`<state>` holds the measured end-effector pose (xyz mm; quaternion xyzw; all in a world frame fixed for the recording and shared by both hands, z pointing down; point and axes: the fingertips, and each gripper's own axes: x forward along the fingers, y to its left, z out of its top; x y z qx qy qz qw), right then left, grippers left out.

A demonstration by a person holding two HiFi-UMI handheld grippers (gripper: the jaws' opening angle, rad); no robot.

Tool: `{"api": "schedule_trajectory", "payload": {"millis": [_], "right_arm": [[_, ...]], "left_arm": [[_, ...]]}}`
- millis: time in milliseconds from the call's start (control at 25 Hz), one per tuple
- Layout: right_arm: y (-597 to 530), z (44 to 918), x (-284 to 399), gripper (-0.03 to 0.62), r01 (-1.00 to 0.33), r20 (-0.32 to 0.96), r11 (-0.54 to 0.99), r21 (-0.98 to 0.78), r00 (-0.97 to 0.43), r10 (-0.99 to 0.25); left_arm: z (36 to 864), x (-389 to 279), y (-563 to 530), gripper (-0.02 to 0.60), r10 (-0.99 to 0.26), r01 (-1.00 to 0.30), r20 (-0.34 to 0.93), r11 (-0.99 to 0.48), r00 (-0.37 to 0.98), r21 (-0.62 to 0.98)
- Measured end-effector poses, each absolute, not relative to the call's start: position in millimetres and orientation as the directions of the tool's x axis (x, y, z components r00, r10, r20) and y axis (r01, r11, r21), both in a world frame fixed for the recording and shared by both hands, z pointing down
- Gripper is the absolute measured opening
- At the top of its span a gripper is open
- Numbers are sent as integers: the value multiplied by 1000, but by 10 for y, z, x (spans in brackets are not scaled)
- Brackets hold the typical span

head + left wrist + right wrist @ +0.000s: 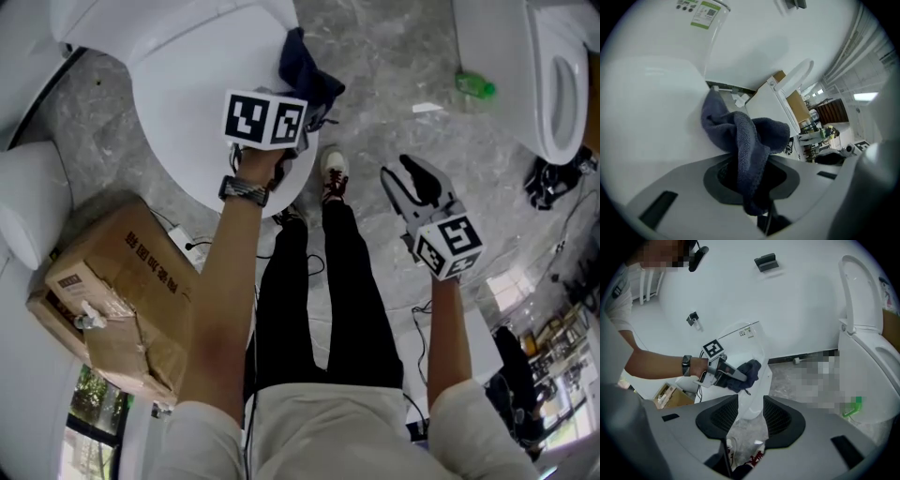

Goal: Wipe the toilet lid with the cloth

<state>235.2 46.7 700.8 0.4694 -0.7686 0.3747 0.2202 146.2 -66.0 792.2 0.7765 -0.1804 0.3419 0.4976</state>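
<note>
Left gripper [751, 185]: jaws closed on the cloth, with one fold pinched between them.
Cloth [740, 133]: dark blue and bunched just ahead of the left jaws, its loose end resting on the toilet lid [187, 103].
Right gripper [751, 414]: jaws apart with nothing between them; the lid is ahead of them and well apart.
Handling: probably light, soft, limp towelling, not fragile. It will likely drag and bunch on the glossy lid.
Hold: a deep pinch at mid-fold, with fabric left loose ahead of the jaws so that cloth, not hard plastic, meets the lid.
Risk: a shallow pinch may slip loose.
</note>
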Motion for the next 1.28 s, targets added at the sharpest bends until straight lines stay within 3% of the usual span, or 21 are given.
{"api": "schedule_trajectory", "payload": {"millis": [120, 360, 800, 1120, 1280], "right_arm": [[542, 6986, 2325, 181, -887, 685, 274, -373, -462, -563], [707, 6920, 2188, 181, -886, 680, 277, -372, -463, -569], [722, 5818, 1601, 181, -850, 630, 374, -370, -526, -571], [388, 4750, 1321, 180, -820, 567, 495, -286, -562, -603], [337, 4371, 1234, 179, -830, 532, 484, -276, -551, -643]], "left_arm": [[7956, 1351, -230, 78, 85, -622, 684, -345, 725, 703], [8029, 1063, 423, 78, 150, -626, 690, -318, 708, 712], [8080, 191, 1269, 78, 227, -712, 814, -399, 535, 578], [7311, -68, 1149, 77, 33, -718, 880, -564, 474, 408], [6691, -195, 1038, 75, -96, -732, 836, -543, 541, 412]]}}
